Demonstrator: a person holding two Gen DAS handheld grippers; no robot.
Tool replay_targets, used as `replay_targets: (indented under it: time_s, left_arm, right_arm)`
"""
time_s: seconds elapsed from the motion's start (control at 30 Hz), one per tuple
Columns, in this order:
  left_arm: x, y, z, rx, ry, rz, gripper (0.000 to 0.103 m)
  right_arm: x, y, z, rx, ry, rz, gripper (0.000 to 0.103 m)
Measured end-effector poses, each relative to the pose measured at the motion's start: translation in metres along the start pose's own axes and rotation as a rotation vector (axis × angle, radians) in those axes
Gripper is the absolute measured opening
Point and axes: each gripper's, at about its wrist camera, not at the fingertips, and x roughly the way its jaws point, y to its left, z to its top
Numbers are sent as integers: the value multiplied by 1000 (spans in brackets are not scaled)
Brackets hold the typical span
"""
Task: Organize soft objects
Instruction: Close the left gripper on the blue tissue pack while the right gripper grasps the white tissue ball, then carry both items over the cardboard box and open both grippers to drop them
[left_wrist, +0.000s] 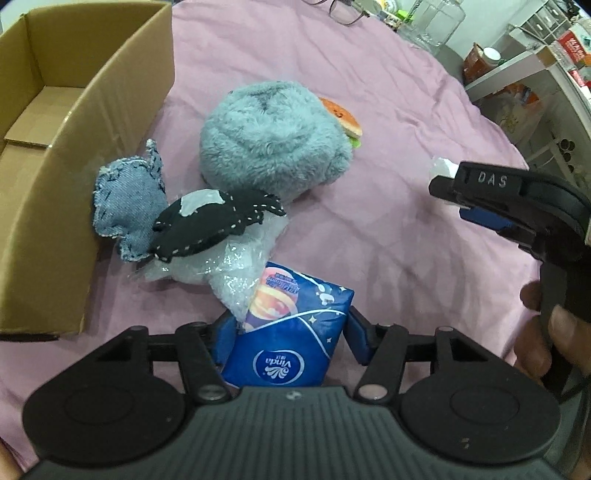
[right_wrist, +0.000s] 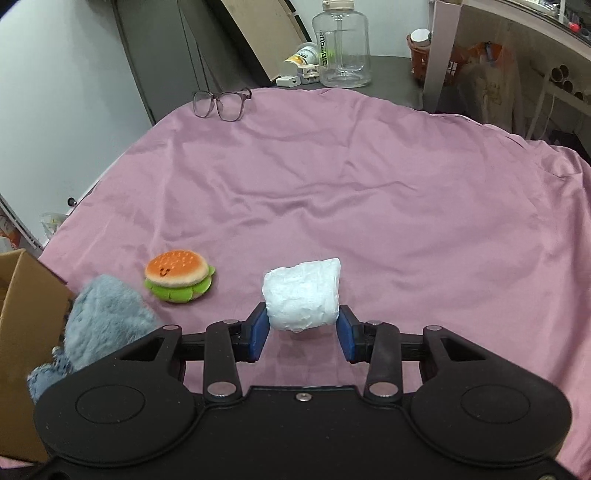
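One cardboard box (left_wrist: 55, 147) waits open, ahead-left of your left tool (left_wrist: 291, 336), likely to collect everything. One grey plush (left_wrist: 273, 136) sits ahead of it beside two stitched pouches. Your left tool grips one tissue pack (left_wrist: 295, 332); your right tool (right_wrist: 302, 325) pinches one white wad (right_wrist: 302, 295), apparently lifted clear.

Cluttered room around a table draped in pink cloth

A wrinkled pink cloth (right_wrist: 369, 192) covers the work surface, and its far edge stops short of a dark tabletop (right_wrist: 388, 74). On that dark strip stand a clear plastic water jug (right_wrist: 341, 48), a white charger (right_wrist: 289, 80) and an orange basket (right_wrist: 419, 59). Purple-framed glasses (right_wrist: 221, 103) sit at the cloth's far edge. A pale grey wall (right_wrist: 66, 92) rises to the left, with flat boards (right_wrist: 258, 37) leaning against it. To the right are white shelves (right_wrist: 517, 37) with bags hanging beneath.
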Motion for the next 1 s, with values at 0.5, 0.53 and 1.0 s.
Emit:
replay_targets:
  time_s: [0.5,0.53,1.0]
  left_arm:
    - [-51,-16,2,66,-93,-70,59]
    - [-56,-15,1,65,-97,-74,59]
    - [-114,17,16,83,-190,-45,58]
  right_arm:
    - [-66,6,-15,-8,-23,15,39]
    - [-71,8,-15,-12,-29,21,39]
    - [-106,49,-15,-81,-51,56,39]
